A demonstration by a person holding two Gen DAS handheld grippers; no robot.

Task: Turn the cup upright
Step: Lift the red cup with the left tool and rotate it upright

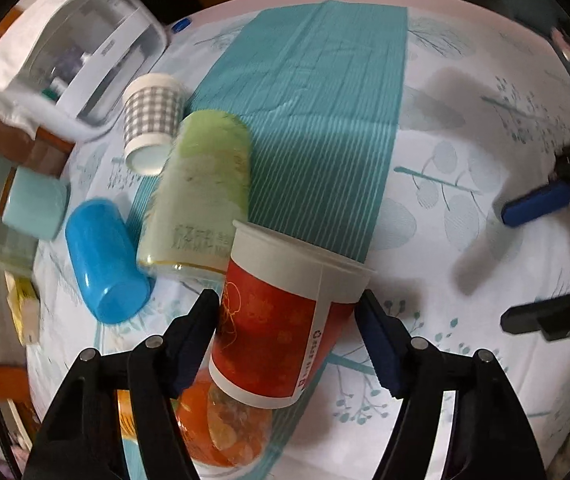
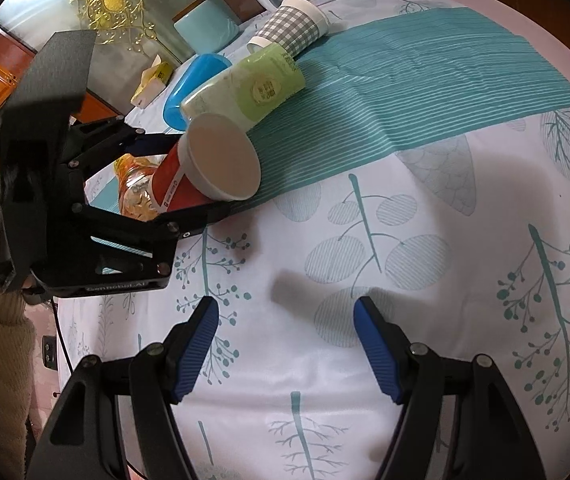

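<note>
A red and white paper cup sits between the fingers of my left gripper, tilted, wide rim pointing up and away. The left finger touches its side; the right pad stands just off the rim. In the right wrist view the same cup lies tilted in the left gripper, its white end facing the camera. My right gripper is open and empty above the white leaf-print tablecloth.
A green cup, a blue cup and a grey checked cup lie on their sides at left. An orange patterned glass lies under the red cup. A teal striped mat and a clear container lie beyond.
</note>
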